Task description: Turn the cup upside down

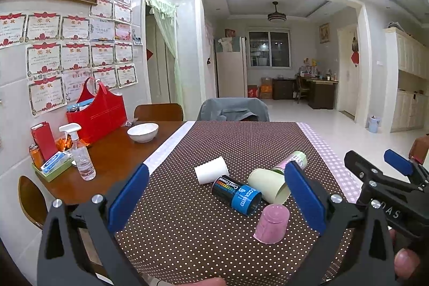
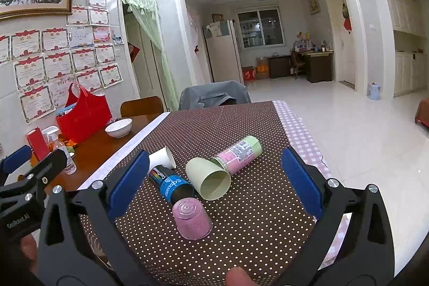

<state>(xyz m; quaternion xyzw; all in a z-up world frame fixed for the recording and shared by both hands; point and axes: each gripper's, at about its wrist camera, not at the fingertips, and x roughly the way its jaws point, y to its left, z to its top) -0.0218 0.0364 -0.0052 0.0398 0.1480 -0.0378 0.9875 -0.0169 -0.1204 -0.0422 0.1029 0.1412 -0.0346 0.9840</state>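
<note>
Both the left gripper (image 1: 217, 194) and right gripper (image 2: 214, 178) hang spread apart above the small pink plastic cup (image 2: 191, 219), which stands upside down on the desk (image 2: 241, 245).

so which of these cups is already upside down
The small pink plastic cup, nearest the fingers, stands mouth-down; the pale green cup and white paper cup lie sideways.

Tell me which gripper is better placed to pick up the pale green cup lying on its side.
Probably the right gripper. In its view the pale green cup lies nearly centered between its open fingers, mouth toward it. From the left gripper, the cup sits off toward the right finger, with the blue-black bottle closer to center.
</note>
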